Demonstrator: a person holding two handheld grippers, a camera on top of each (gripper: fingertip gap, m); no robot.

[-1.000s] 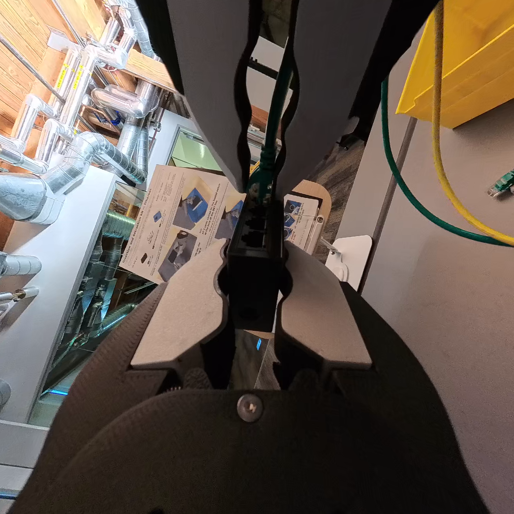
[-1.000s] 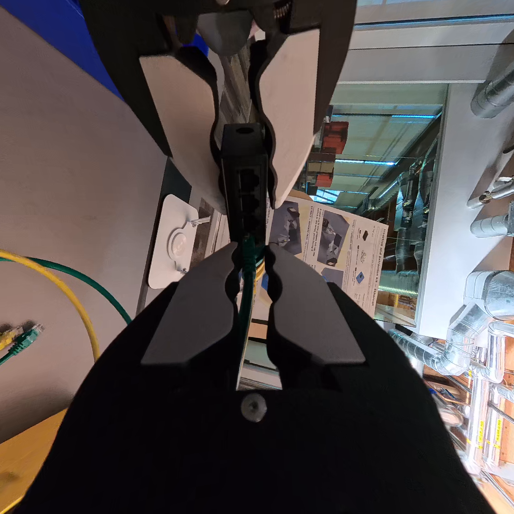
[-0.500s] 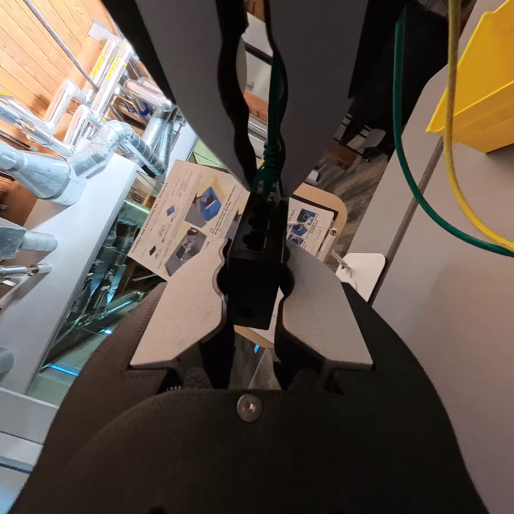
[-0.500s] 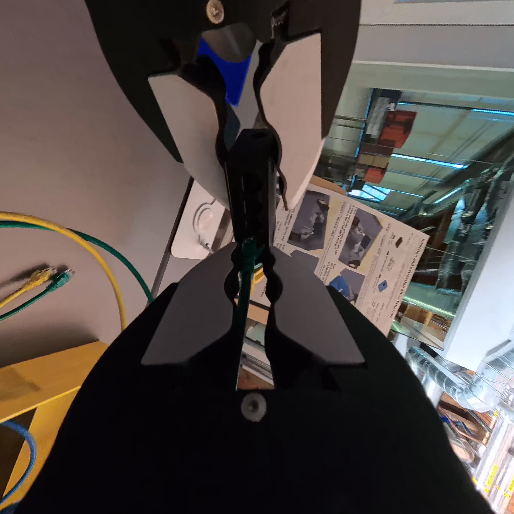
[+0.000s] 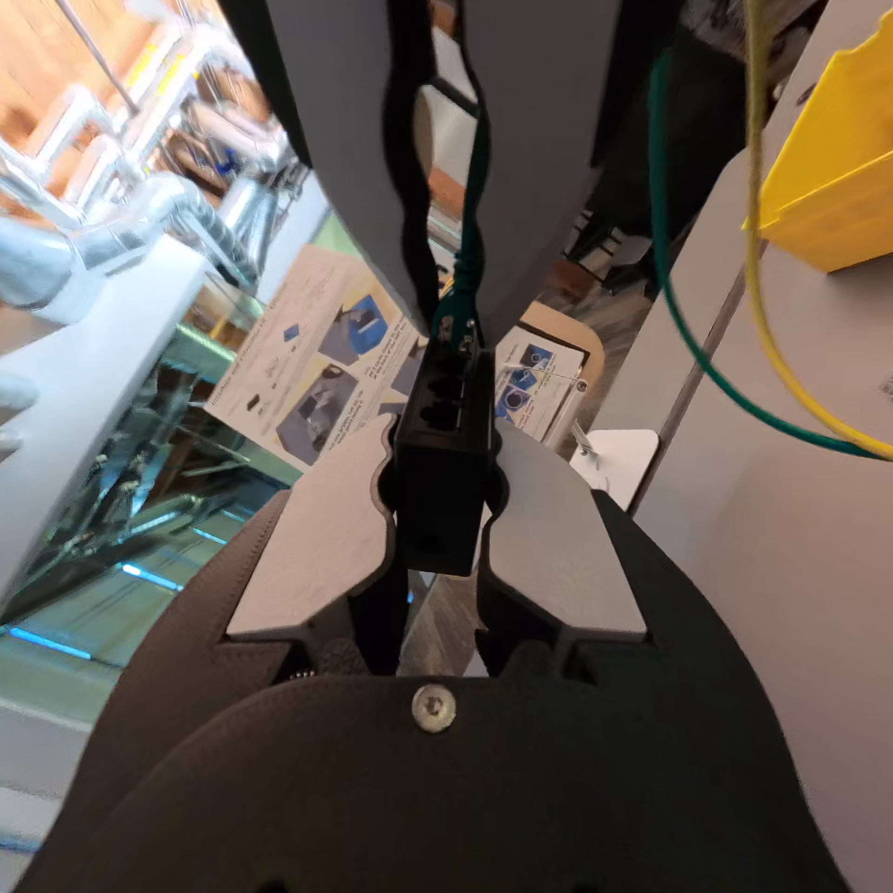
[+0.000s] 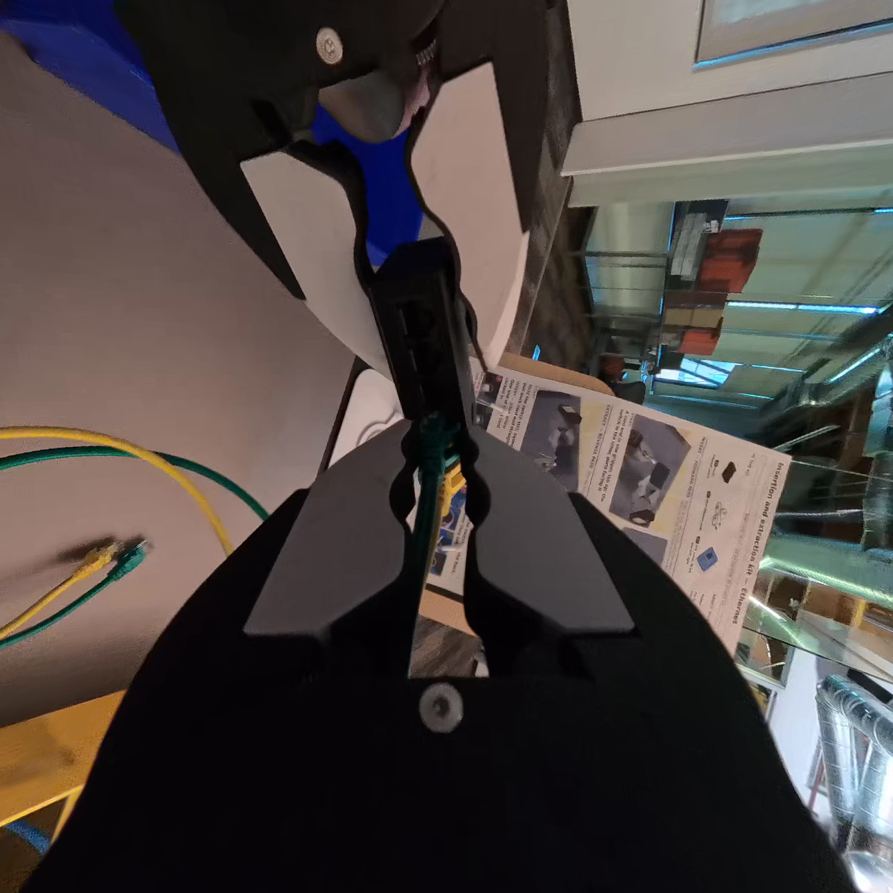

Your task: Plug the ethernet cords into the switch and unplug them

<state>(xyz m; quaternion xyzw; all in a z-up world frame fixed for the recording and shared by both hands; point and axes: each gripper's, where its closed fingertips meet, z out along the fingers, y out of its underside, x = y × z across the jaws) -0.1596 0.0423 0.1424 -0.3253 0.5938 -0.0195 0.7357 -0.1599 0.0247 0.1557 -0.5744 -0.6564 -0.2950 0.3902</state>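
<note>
Here left tongs (image 5: 442,464) clamp the black switch (image 5: 442,497), right tongs (image 6: 437,464) pinch the green cord (image 6: 427,497); printed sheet (image 6: 676,493) behind.

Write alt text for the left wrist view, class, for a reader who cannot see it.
The left claw grips a black switch while the right claw, opposite, holds a green ethernet cord at the switch's end port. Yellow and green cables trail over a grey table.

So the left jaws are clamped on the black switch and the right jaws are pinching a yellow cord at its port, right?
Not quite: the cord pinched at the switch is the green cord, not yellow, as the right wrist view shows. The yellow cord's plug lies loose on the table. The rest holds.
</note>
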